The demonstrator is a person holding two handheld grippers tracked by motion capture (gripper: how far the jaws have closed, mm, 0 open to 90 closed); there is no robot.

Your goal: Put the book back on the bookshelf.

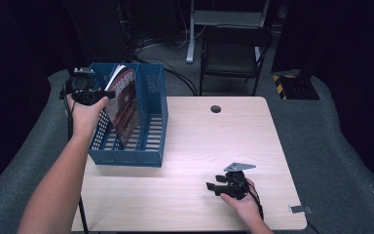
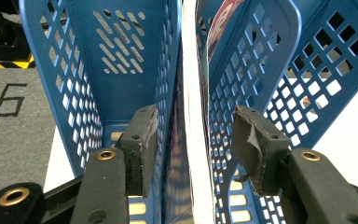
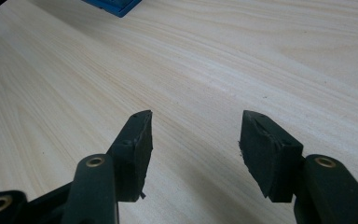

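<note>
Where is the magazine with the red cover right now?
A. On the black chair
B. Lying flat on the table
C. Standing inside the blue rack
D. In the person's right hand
C: the magazine leans upright in a slot of the blue rack, and the left gripper has its jaws open on either side of its edge.

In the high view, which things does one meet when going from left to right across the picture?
Left tool → magazine standing in the blue file rack → round hole in the table → right tool → small metal clip at the table's edge.
</note>
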